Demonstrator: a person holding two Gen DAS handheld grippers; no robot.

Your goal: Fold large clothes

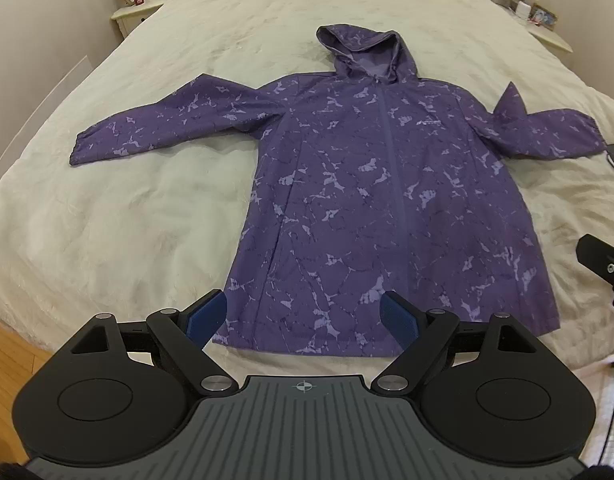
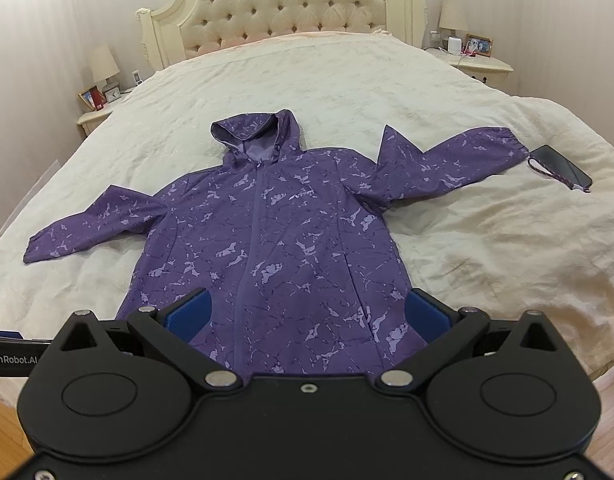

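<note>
The bed (image 2: pixel 487 260), under a cream coverlet, fills both views, and everything else is best placed against it. A purple hooded jacket (image 1: pixel 387 208) lies front-up and zipped across the bed's foot half, its hem close to the foot edge, its hood (image 2: pixel 255 136) pointing toward the tufted headboard (image 2: pixel 283 8). Both sleeves are spread out sideways; the one on the bed's right side has a peaked crease near the shoulder, and its cuff ends just beside a dark phone (image 2: pixel 563 168) with a wrist strap. A nightstand (image 2: pixel 95 116) with a lamp stands at each side of the bed's head.

The left gripper (image 1: pixel 303 316) hovers over the hem near the foot edge, fingers spread wide and holding nothing. The right gripper (image 2: pixel 307 312) hangs likewise above the jacket's lower part, its blue pads (image 2: pixel 187 316) well apart and empty — neither appears to touch the cloth.

No fold shows yet, so the step in hand seems to be the opening approach to a laid-out garment. The next move probably calls for one gripper to travel to a sleeve cuff or a side edge, pinch the thin fabric cleanly, and carry it across the body. The slick shell may slip or drag the whole jacket — a firm pinch and a low, steady sweep would help.
</note>
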